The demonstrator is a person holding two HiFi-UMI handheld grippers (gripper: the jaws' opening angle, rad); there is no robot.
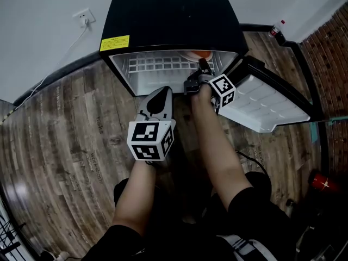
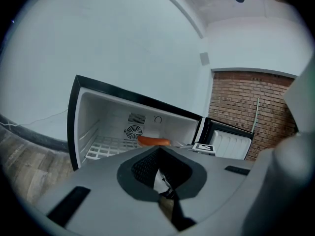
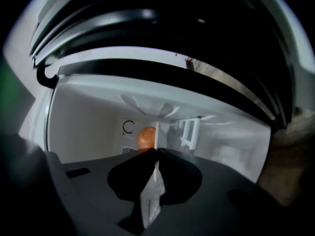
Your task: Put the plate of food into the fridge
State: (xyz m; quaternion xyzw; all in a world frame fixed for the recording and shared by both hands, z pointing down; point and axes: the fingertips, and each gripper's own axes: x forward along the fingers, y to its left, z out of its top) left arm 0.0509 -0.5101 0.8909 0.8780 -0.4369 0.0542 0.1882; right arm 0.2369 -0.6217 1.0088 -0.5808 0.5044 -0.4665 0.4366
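Note:
A black mini fridge (image 1: pixel 168 15) stands open, its door (image 1: pixel 266 105) swung out to the right. My right gripper (image 1: pixel 202 69) reaches into the fridge mouth, shut on the thin white plate (image 3: pixel 155 132), which I see edge-on between its jaws. Orange food (image 3: pixel 146 136) lies on the plate just past the jaws; it also shows in the head view as the orange food (image 1: pixel 202 53) and in the left gripper view as the orange food (image 2: pixel 153 141) over the wire shelf (image 2: pixel 106 145). My left gripper (image 1: pixel 159 99) hangs shut and empty in front of the fridge, short of its opening.
The fridge stands on a wood floor (image 1: pixel 70 135) against a white wall with a socket and cable (image 1: pixel 84 18). A brick wall (image 1: pixel 331 42) runs along the right, with a bottle (image 1: pixel 277 29) near the corner. A red object (image 1: pixel 321 184) lies on the floor at the right.

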